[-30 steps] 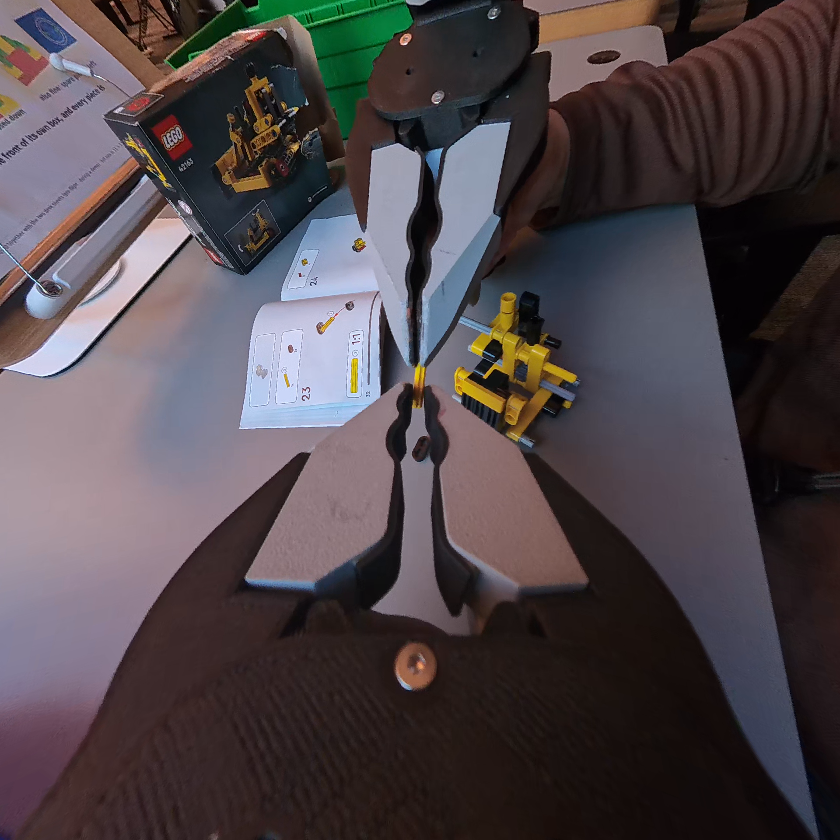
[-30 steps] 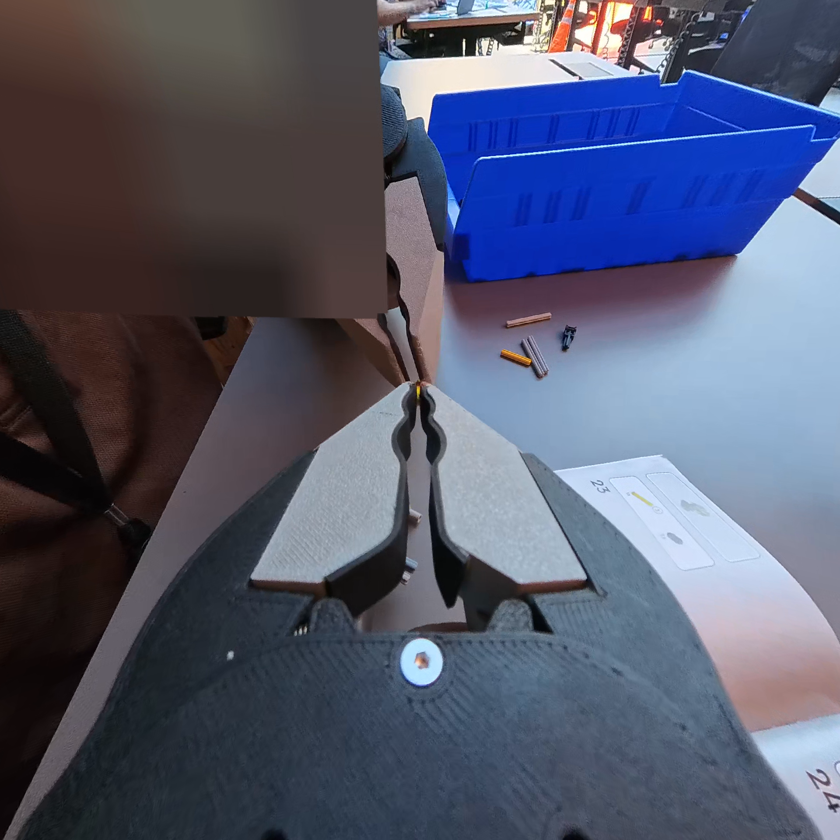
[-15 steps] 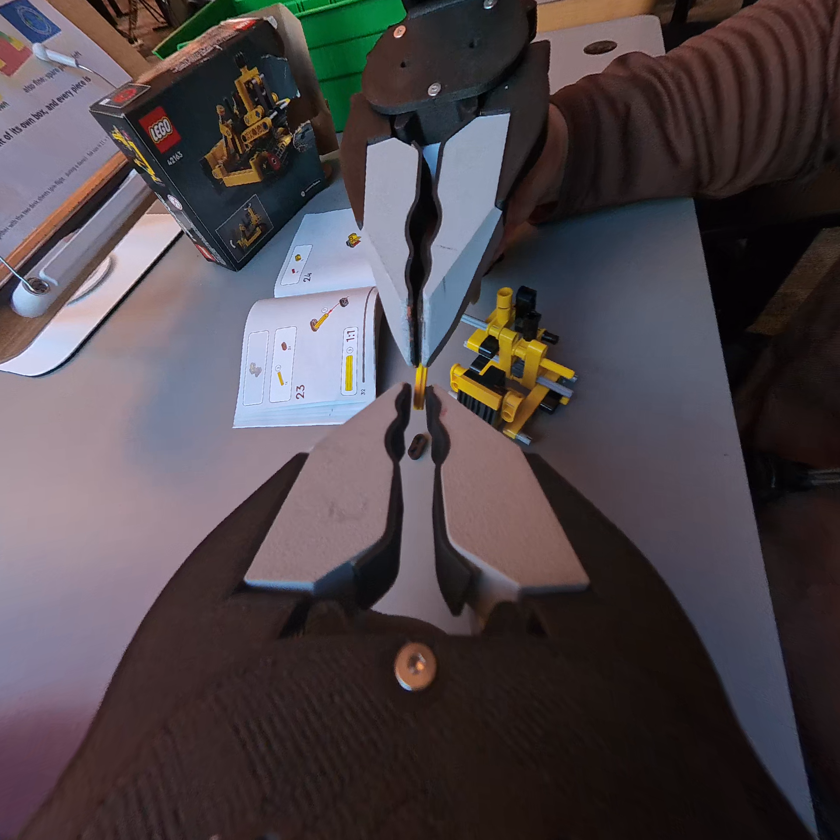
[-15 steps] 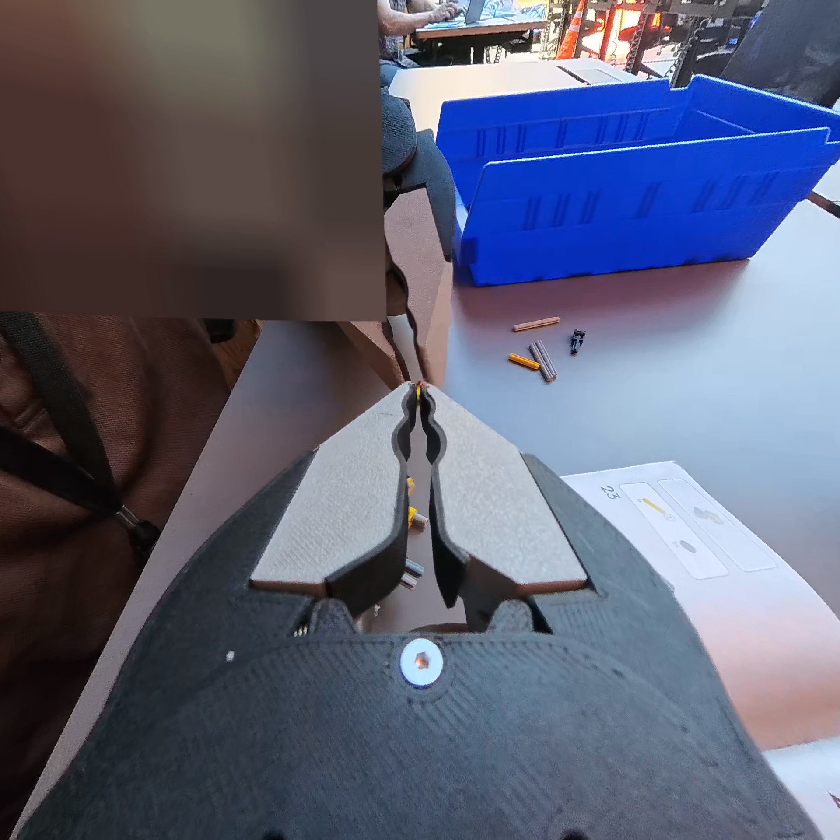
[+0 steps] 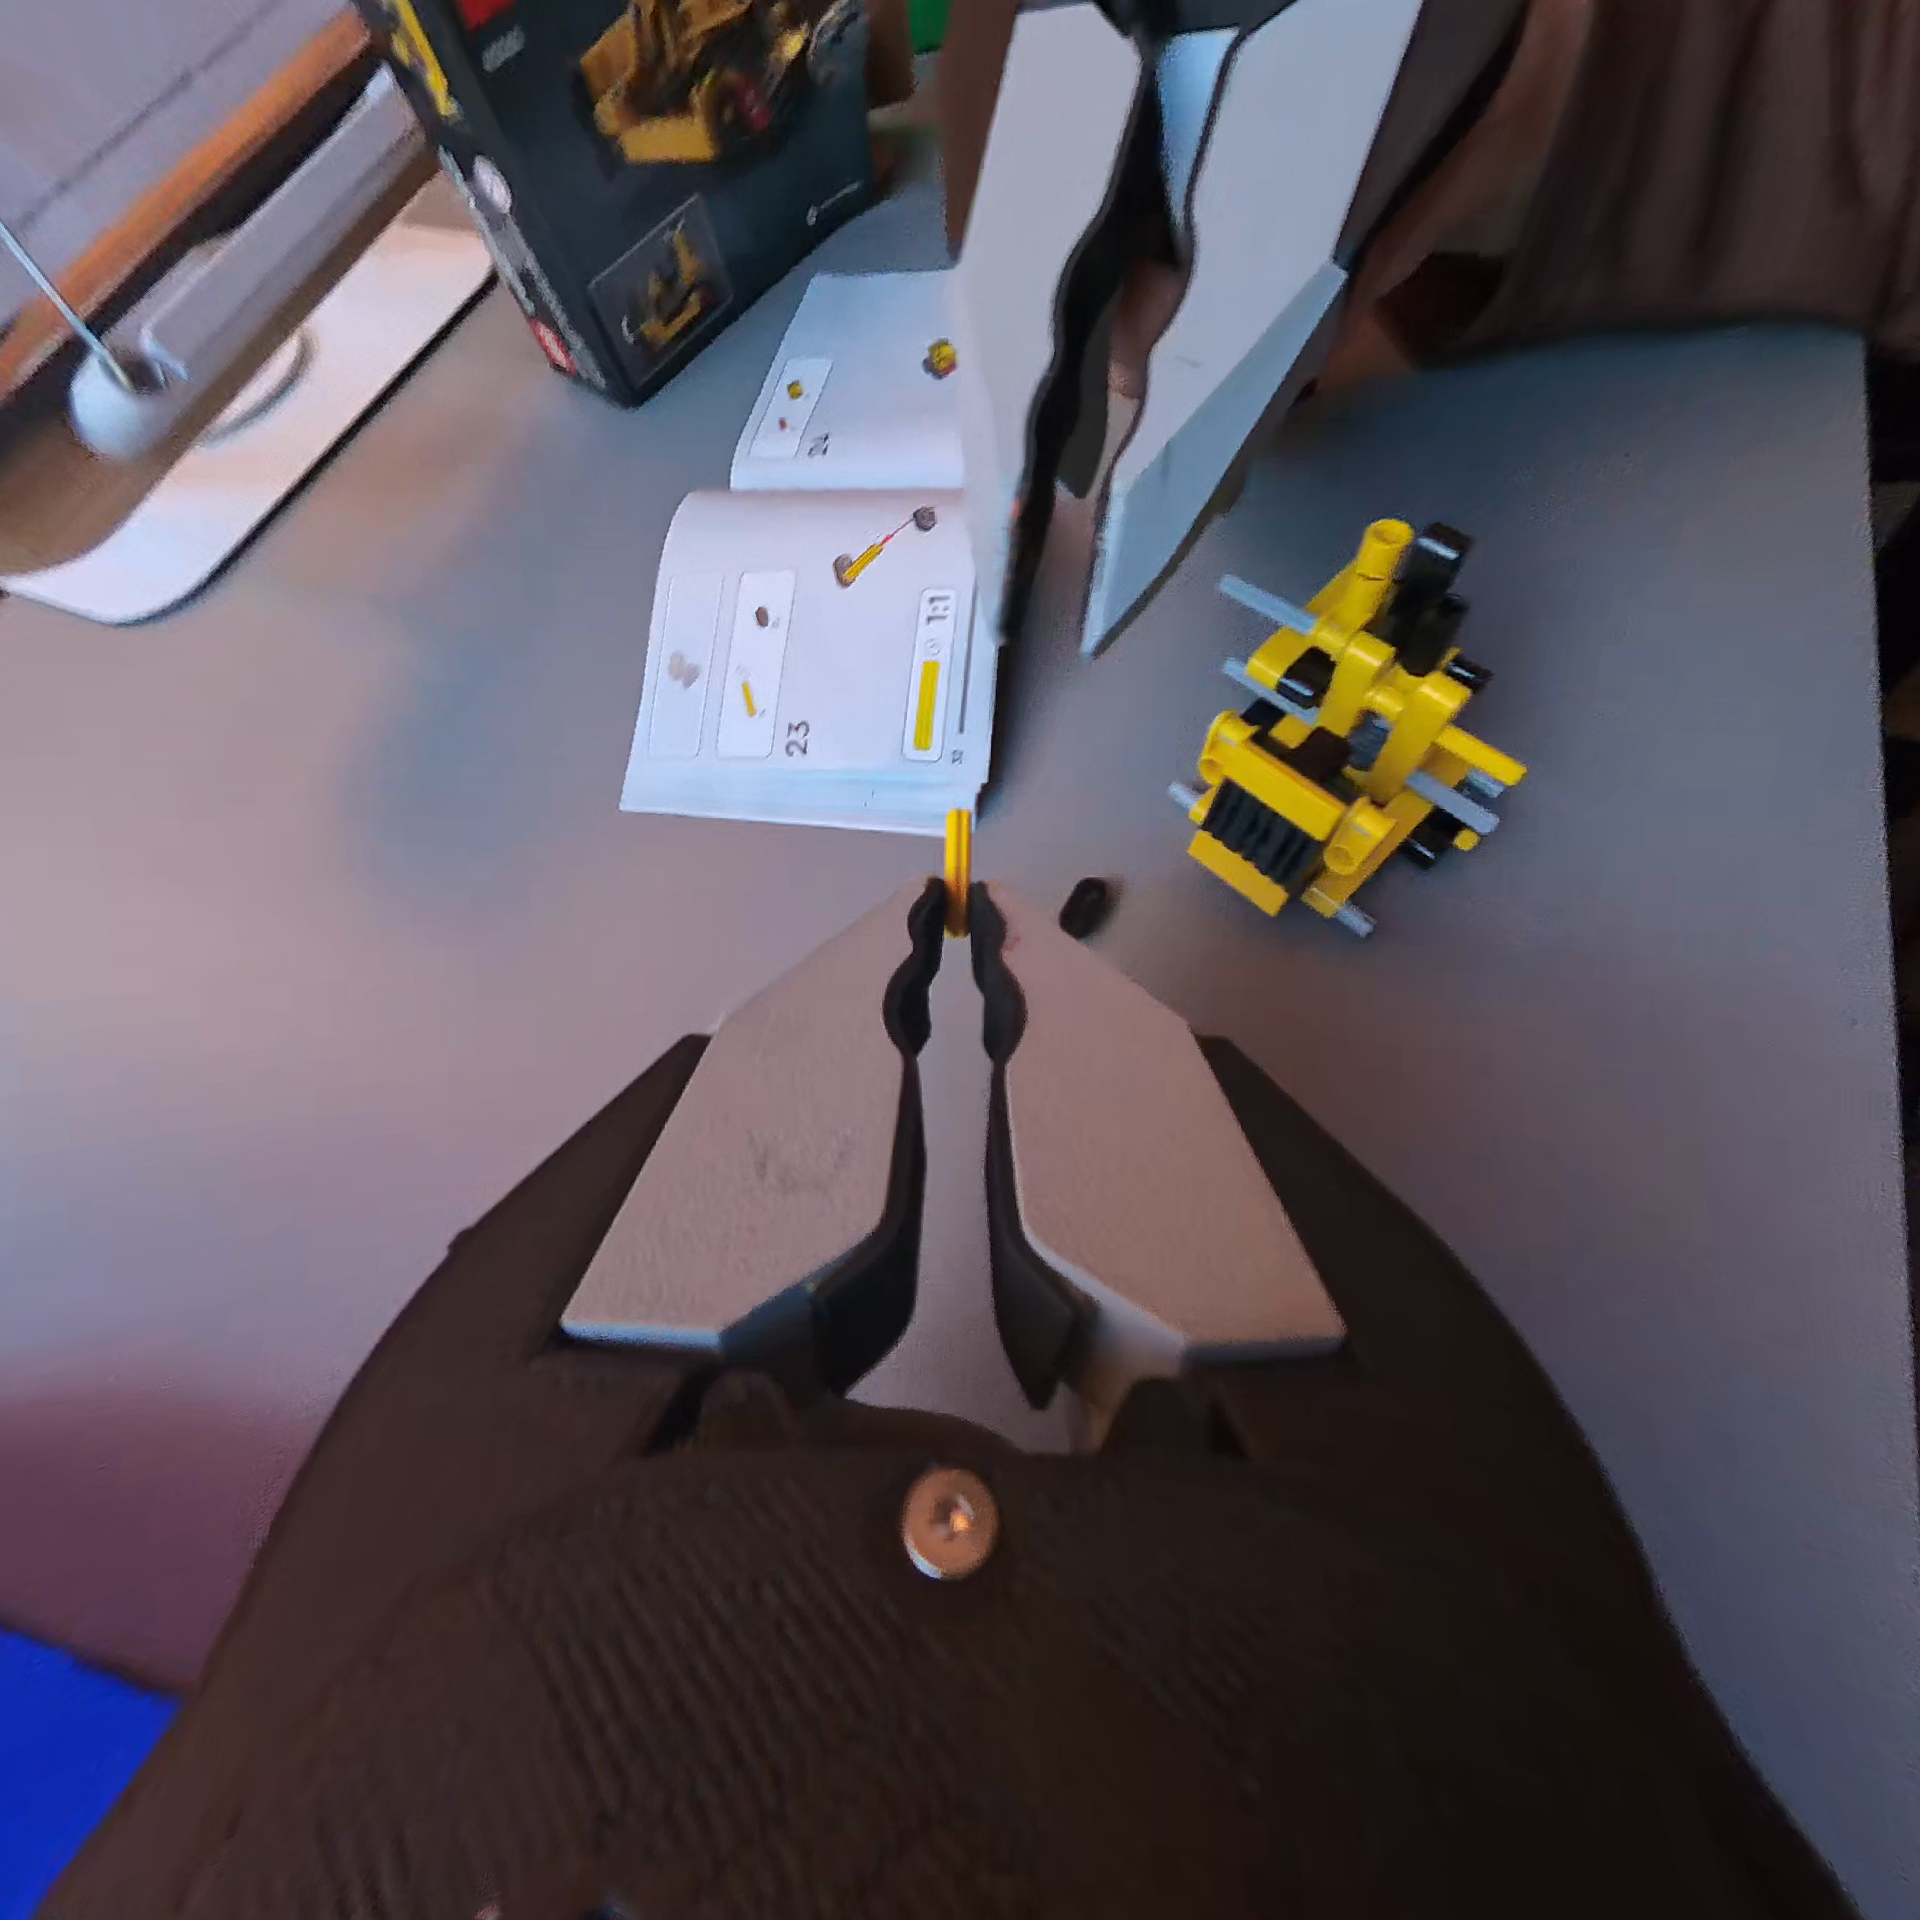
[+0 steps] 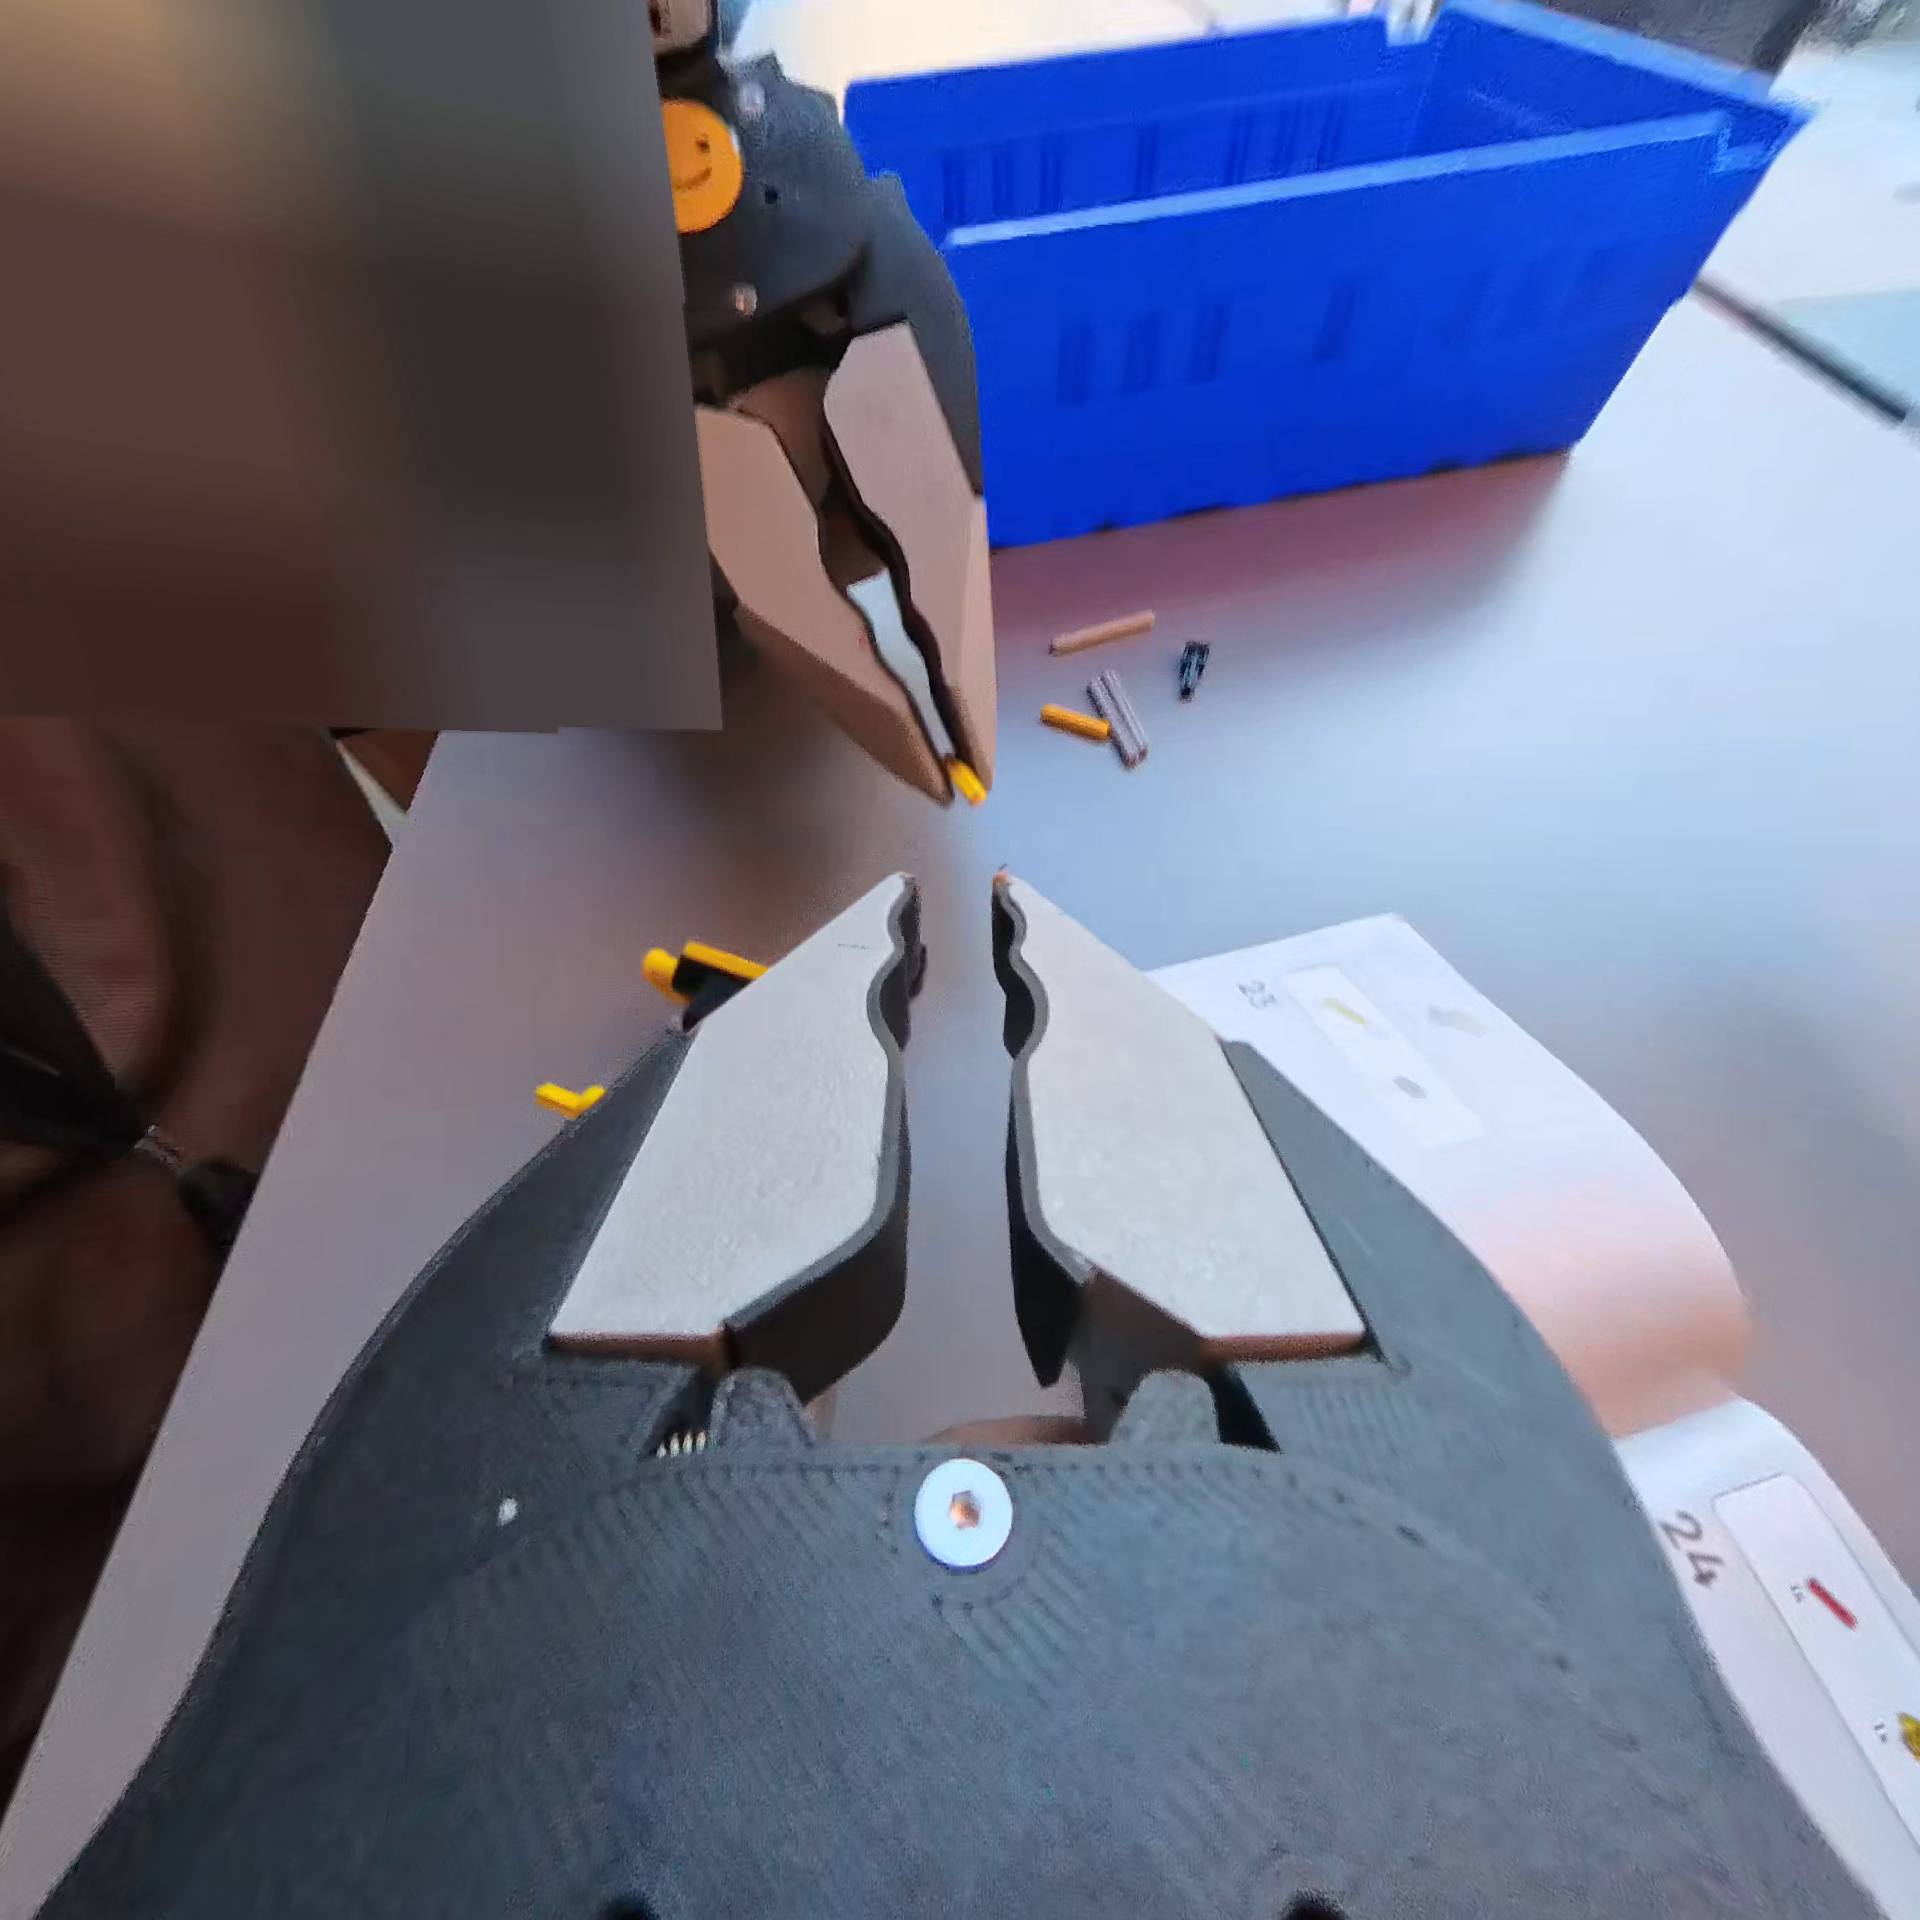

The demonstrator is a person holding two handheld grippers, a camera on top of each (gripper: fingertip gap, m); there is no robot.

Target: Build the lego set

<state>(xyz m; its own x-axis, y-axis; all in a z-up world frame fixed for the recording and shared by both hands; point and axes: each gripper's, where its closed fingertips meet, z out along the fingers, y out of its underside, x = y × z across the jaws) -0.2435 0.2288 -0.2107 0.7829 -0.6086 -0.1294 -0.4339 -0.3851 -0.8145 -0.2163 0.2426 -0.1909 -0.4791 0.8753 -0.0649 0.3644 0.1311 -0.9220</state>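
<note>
Gripping yellow axle [image 5: 957, 868] alone, left tool [image 5: 957, 906]; right tool [image 6: 954, 883] now released, apart

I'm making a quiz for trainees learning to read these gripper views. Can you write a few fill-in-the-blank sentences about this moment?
1. The left gripper is shut on a thin ____ rod.
2. The right gripper is ____ and holds nothing.
3. The half-built yellow model stands on the ____, apart from both grippers.
4. Beyond the loose pieces stands a ____ bin.

Missing words: yellow; open; table; blue
</note>
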